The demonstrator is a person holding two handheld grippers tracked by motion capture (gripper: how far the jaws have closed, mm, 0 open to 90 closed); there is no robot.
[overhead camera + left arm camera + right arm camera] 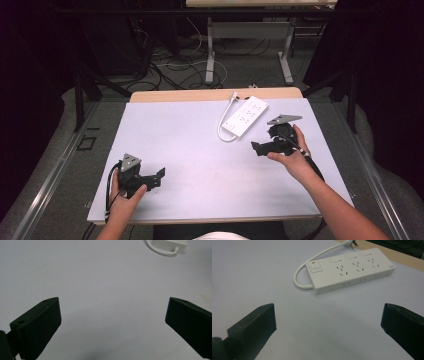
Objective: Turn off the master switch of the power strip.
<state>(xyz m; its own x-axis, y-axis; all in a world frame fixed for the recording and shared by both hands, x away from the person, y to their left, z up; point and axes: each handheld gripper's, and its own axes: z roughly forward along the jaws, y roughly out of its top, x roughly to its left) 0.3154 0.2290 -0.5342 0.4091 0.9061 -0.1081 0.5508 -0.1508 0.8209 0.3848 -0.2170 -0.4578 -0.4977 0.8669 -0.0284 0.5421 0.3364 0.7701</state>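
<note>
Jaws on your right gripper stand wide apart with nothing between them, which suits an approach: the white power strip is broad, so you need the full spread to take it. It lies flat on the white table toward the far edge, sockets up, its white cord looping off the switch end and running back to the plug at the table's rim. In the right gripper view the strip sits ahead of the jaws and apart from them, angled across your line of reach, with bare table between. Your left gripper rests low near your side of the table, also spread open and empty, well apart from the strip, likely parked out of the way.
</note>
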